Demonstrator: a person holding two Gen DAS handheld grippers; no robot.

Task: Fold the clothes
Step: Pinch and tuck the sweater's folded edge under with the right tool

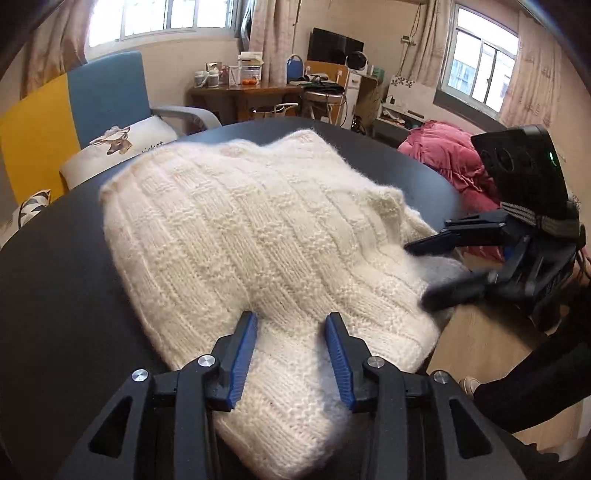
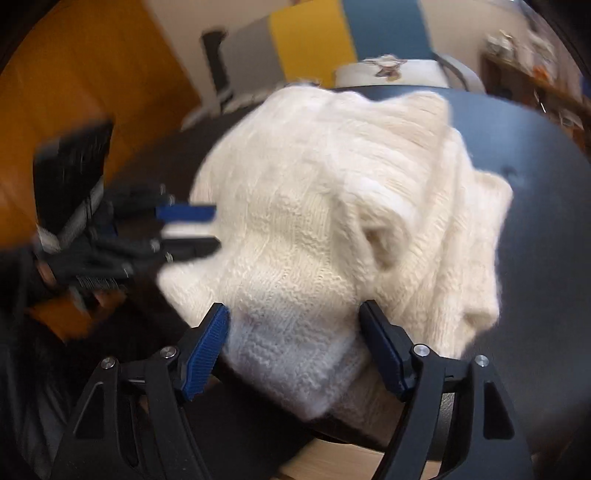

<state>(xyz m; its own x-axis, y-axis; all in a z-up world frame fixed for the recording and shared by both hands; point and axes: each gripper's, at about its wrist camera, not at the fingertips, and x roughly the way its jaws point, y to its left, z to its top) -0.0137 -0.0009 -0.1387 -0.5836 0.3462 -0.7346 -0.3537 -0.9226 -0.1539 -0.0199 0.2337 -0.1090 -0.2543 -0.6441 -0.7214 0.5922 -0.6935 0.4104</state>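
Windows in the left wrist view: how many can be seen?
2. One window is at the top left behind the blue chair; the other window is at the upper right above the pink cloth. Others may lie outside the view.

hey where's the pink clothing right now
In the left wrist view the pink clothing lies heaped at the right, beyond the far edge of the dark table, just behind the right gripper.

sweater [image 1: 258,229] lies on table [image 1: 55,295]

Fuzzy knitted sweater [image 1: 258,229], matt table [image 1: 55,295]
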